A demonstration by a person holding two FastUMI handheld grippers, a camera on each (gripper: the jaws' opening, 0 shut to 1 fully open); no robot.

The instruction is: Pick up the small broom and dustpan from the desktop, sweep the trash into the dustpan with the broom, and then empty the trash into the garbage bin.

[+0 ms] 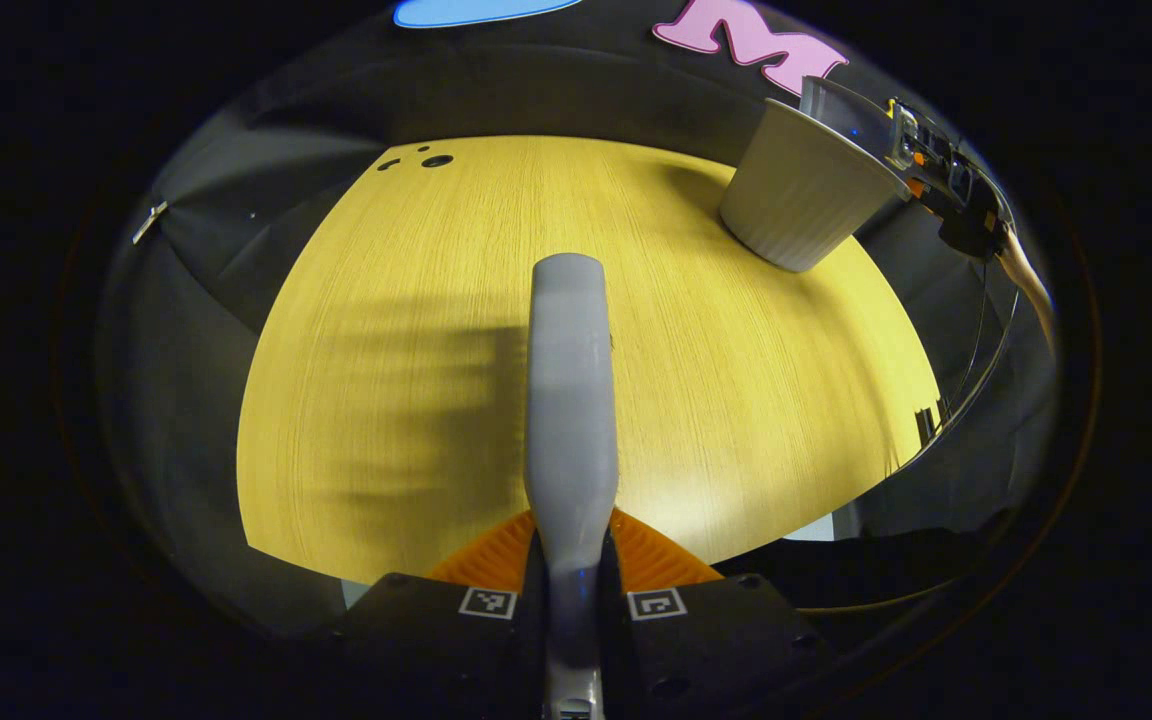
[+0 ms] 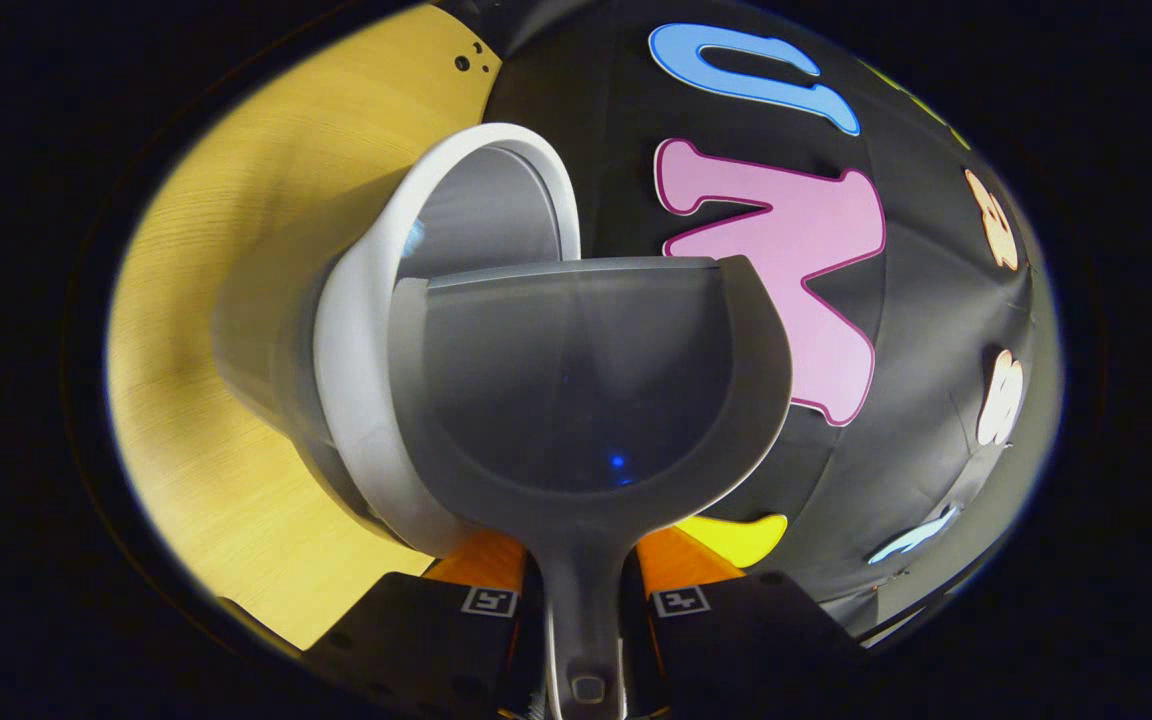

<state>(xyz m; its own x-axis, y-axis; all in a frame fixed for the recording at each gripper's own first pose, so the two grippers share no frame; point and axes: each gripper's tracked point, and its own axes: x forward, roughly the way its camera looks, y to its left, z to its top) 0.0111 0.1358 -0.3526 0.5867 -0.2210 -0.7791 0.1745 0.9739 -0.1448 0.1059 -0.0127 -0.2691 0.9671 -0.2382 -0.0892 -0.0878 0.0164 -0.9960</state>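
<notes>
Dustpan (image 2: pixel 586 380) handle between right gripper (image 2: pixel 584 570) jaws, over bin (image 2: pixel 356 330).

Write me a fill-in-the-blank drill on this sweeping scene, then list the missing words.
1. The right gripper is shut on the handle of the grey plastic ____.
2. The dustpan's mouth is tipped toward the open top of the pale ribbed ____.
3. The left gripper clamps the grey broom handle above the ____ wooden desktop.
Missing words: dustpan; garbage bin; yellow.
</notes>
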